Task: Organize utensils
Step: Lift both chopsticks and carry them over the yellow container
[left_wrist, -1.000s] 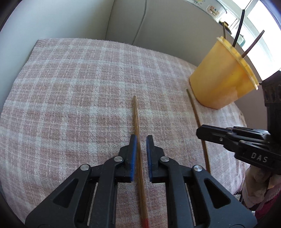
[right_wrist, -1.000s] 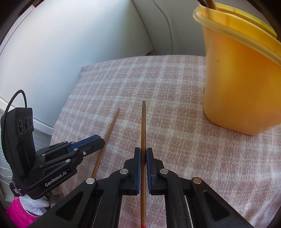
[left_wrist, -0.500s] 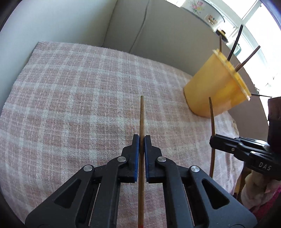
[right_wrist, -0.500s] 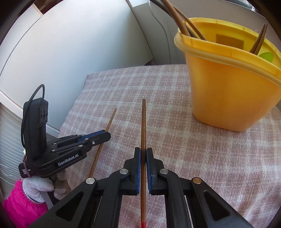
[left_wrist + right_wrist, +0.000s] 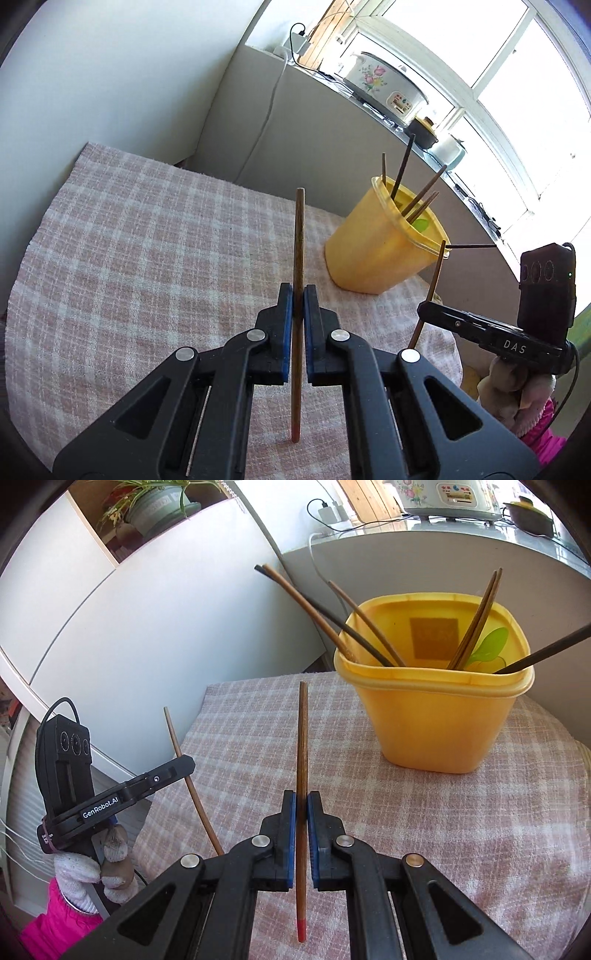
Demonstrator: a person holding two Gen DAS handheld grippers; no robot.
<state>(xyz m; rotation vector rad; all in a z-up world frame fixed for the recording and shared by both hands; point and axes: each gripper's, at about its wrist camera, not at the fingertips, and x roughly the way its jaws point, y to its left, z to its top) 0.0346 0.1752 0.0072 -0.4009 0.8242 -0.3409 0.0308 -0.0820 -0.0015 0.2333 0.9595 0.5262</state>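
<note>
Near the yellow plastic tub (image 5: 436,709), the left gripper (image 5: 298,295) and right gripper (image 5: 302,801) each pinched tight a thin brown wooden chopstick (image 5: 298,236) (image 5: 303,738), which might slip or miss the tub's rim.

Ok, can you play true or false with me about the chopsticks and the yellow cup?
1. Each gripper holds one chopstick. True: the left gripper pinches the left chopstick, the right gripper the right chopstick.
2. The yellow cup is empty. False: several chopsticks and something green stand in it.
3. The cup lies tipped over. False: it stands upright on the checked cloth.
4. The right chopstick has a red end. True.
5. The cloth is blue. False: it is pink and white.
</note>
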